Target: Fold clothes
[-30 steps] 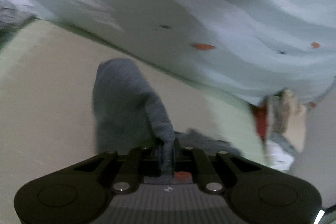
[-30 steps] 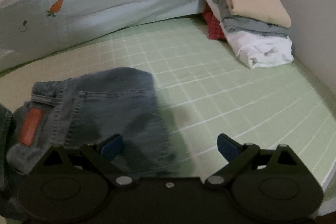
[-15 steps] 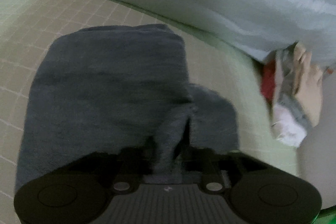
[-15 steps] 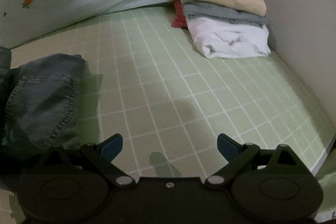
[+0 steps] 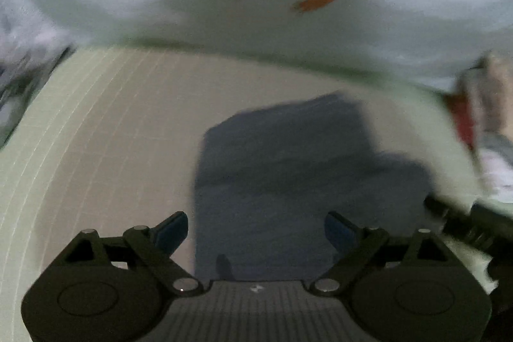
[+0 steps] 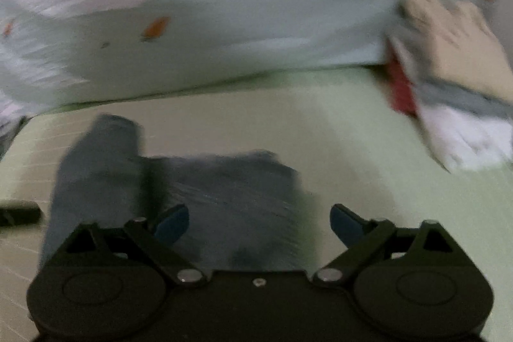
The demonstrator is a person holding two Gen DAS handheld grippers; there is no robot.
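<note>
On the green checked mattress (image 5: 96, 133), the folded jeans (image 5: 288, 169) lie flat, directly ahead of both of your grippers. Your left gripper (image 5: 256, 229) has just been opening; its jaws stand wide apart over the near edge of the denim, gripping nothing. Your right gripper (image 6: 259, 221) has just narrowed slightly; its jaws remain apart above the jeans (image 6: 224, 191), clamped on nothing. A stack of folded clothes (image 6: 455, 104) sits at the right, against the carrot-print duvet (image 6: 224, 21). Both views are blurred
</note>
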